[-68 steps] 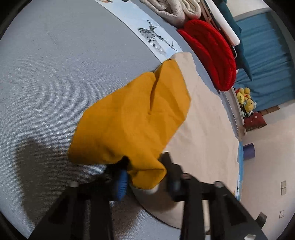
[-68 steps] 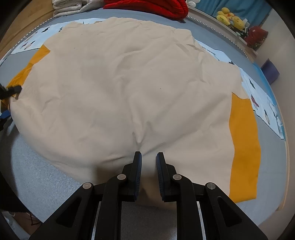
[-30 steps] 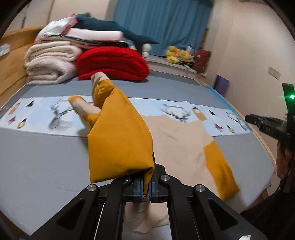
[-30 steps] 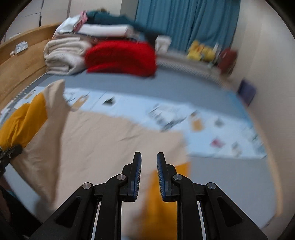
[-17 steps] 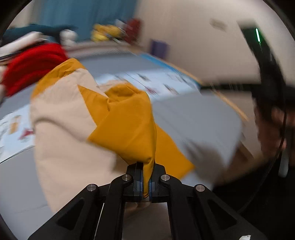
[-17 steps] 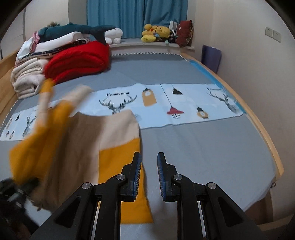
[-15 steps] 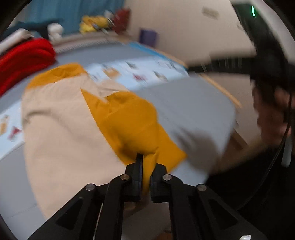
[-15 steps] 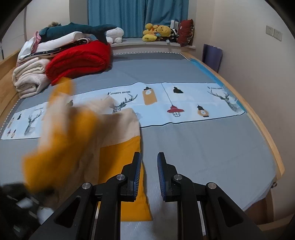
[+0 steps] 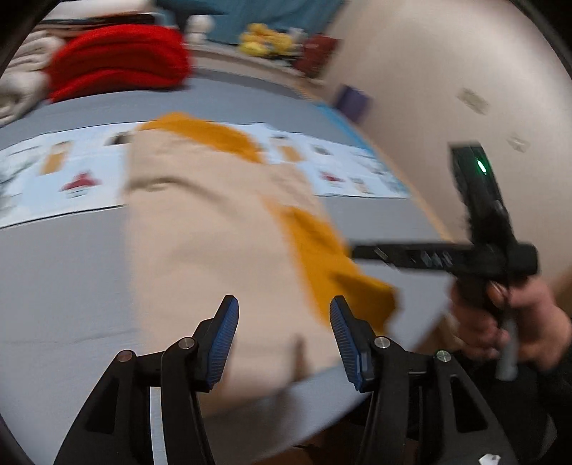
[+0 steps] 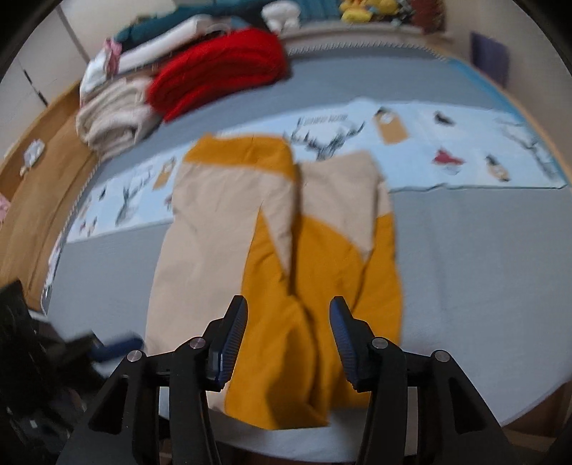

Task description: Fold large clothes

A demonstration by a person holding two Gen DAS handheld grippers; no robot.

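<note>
A large cream garment with mustard-yellow sleeves (image 10: 228,229) lies on the grey bed, one side folded over toward the middle. It also shows in the left wrist view (image 9: 214,229), blurred. My left gripper (image 9: 282,339) is open and empty above the garment's near hem. My right gripper (image 10: 287,339) is open and empty over the mustard sleeve (image 10: 307,286) near the bed's front edge. The right gripper's body also shows at the right of the left wrist view (image 9: 475,221), held in a hand.
A red blanket (image 10: 218,71) and folded cream towels (image 10: 114,114) are stacked at the back of the bed. A light blue printed strip (image 10: 447,139) crosses the grey bed (image 10: 482,257). Plush toys (image 10: 368,9) sit by the far edge.
My left gripper carried the mustard sleeve across the garment, then opened and let it go. My right gripper was shut and has opened. The garment now lies folded narrower.
</note>
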